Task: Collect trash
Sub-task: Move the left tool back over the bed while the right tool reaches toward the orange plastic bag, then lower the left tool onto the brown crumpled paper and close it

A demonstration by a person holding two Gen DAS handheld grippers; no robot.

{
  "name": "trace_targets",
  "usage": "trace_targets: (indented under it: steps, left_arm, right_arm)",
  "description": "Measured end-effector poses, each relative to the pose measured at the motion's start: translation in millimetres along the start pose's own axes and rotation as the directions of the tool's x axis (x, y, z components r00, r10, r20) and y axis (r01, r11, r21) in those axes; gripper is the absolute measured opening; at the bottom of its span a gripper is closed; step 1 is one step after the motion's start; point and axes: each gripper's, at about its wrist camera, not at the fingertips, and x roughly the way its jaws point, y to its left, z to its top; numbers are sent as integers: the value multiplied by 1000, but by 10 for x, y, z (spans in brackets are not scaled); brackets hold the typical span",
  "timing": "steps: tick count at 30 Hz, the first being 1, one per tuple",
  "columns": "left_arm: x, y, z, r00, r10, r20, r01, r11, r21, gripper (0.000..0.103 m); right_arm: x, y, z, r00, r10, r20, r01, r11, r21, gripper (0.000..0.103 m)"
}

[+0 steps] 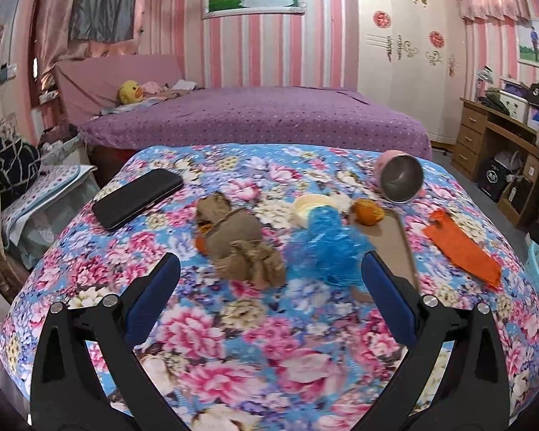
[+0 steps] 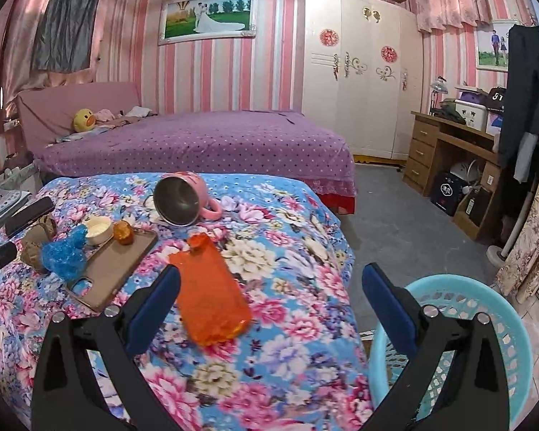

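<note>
Two grippers, both with jaws spread wide and nothing between them. Left gripper [image 1: 270, 274] hovers over the near part of the floral-covered table [image 1: 255, 341], aimed at the crumpled brown paper [image 1: 242, 244] in the middle and the blue plastic wad [image 1: 327, 248] just right of it. Blue wad overlaps the near left corner of a brown phone case [image 2: 115, 262] lying flat. On the far end of the case: a small white cup [image 2: 97, 229] and an orange peel-like lump [image 2: 123, 232], close together. Something orange shows under the brown paper's left edge, can't tell what. Black phone [image 1: 138, 197] lies near the table's far left edge, apart from the trash. Pink mug [image 2: 185, 197] tipped on its side toward the far right, steel inside facing the cameras. Right gripper [image 2: 271, 285] hovers over the table's right edge; orange wrapper [image 2: 212, 291] lies flat just beside its left finger, not touching. Its right finger hangs past the edge, over a light blue basket [image 2: 485, 309] on the floor beside the table. Basket contents unclear. Purple bed [image 2: 197, 140] behind the table.
</note>
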Motion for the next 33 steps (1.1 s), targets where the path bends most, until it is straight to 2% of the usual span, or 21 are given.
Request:
trace_targets:
  steps: [5,13,21,26,33]
  left_arm:
    - [24,132,-8,1000,8,-16,-9,999,-34,98]
    - [88,335,-91,998,44,-44,-45,999,-22,98]
    - [266,644,-140,988,89,-127,-98,993,-72,98]
    - [378,712,-139,984,64,-166,-83,990,-111,97]
    - [472,572,-28,986,37,-161,-58,990,-131,97]
  right_arm:
    - [10,120,9,1000,14,2,-14,1000,4,98]
    - [71,301,-16,1000,20,-9,-20,1000,-21,98]
    - [201,429,-8,1000,10,-28,-10,1000,-18,98]
    - [361,528,2,998,14,-58,-16,999,-35,98]
    - [401,565,15,998,-9,-54,5,998,-66,98]
